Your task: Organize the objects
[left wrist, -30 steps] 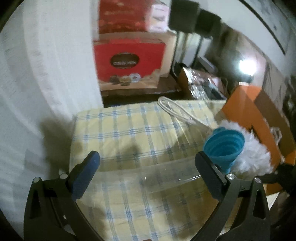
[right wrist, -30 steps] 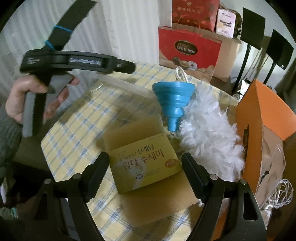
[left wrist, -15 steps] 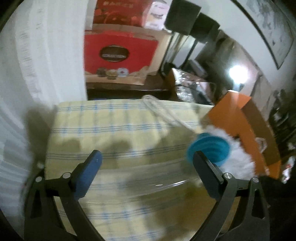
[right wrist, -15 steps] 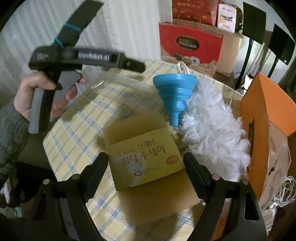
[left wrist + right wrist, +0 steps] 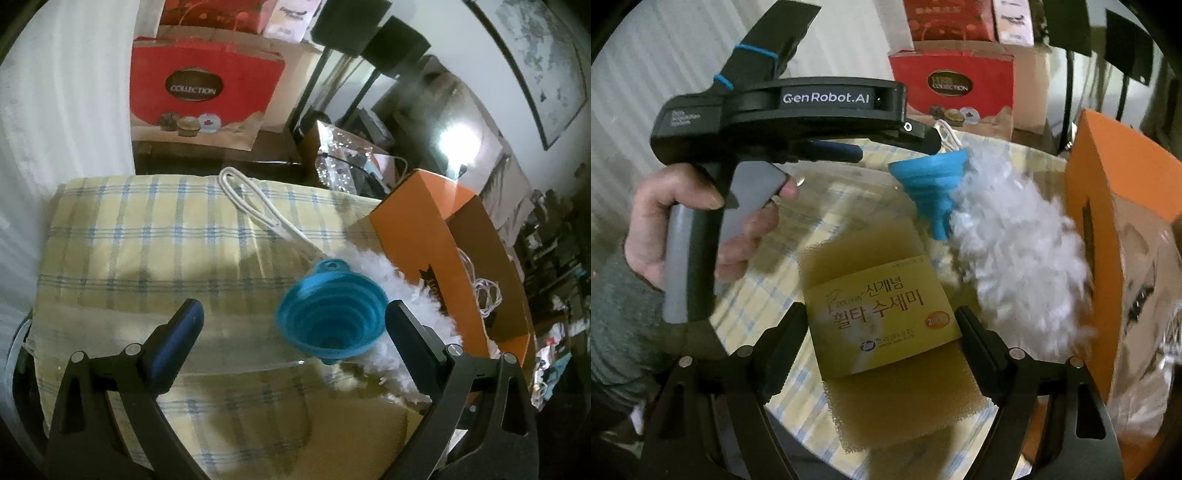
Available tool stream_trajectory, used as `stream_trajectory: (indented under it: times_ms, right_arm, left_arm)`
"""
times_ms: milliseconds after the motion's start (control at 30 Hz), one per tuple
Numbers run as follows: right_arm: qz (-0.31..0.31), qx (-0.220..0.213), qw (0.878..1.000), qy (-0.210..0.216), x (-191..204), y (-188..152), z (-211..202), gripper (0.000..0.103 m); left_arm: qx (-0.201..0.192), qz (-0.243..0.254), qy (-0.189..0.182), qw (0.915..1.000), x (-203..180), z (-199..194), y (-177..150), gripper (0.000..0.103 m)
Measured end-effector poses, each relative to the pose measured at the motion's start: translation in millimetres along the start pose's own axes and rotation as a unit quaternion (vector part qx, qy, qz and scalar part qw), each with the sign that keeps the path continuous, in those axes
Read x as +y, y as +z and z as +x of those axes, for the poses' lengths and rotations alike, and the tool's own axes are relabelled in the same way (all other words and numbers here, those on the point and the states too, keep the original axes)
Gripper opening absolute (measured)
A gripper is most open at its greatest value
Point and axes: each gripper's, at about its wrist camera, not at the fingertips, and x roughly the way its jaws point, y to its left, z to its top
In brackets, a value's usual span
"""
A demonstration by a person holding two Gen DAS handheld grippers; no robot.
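on the checked cloth the funnel leans on the duster. left gripper gapes wide, empty, funnel just inside its right finger. right gripper is closing, pads not yet on the sponge. a clumsy nip might tip the funnel or snag fluff.

We see the white duster blurred beside the orange box; the blue funnel hides part of it, and the box's contents stay unreadable.
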Motion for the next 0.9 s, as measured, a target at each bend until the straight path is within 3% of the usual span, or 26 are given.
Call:
stream_trajectory:
  times_ms: [400, 467, 533, 667, 900]
  right_arm:
    - [0.030, -0.027, 0.999, 0.005, -5, -17, -41, 0.082]
    - [0.034, -0.030, 0.999, 0.005, -5, -19, -44, 0.082]
    - [0.040, -0.032, 0.999, 0.004, -7, -22, -49, 0.082]
    - [0.054, -0.036, 0.998, 0.006, -12, -25, -57, 0.082]
    - [0.069, -0.049, 0.996, 0.006, -22, -26, -73, 0.082]
  left_arm:
    - [-0.036, 0.071, 0.010, 0.9967, -31, -25, -13, 0.088]
    - [-0.023, 0.078, 0.005, 0.9967, -35, -19, -12, 0.067]
    - [-0.013, 0.083, 0.006, 0.9964, -37, -12, -12, 0.056]
    - [-0.002, 0.101, 0.002, 0.9949, -41, -2, -13, 0.046]
    - [0.013, 0.128, 0.002, 0.9916, -53, 11, -16, 0.010]
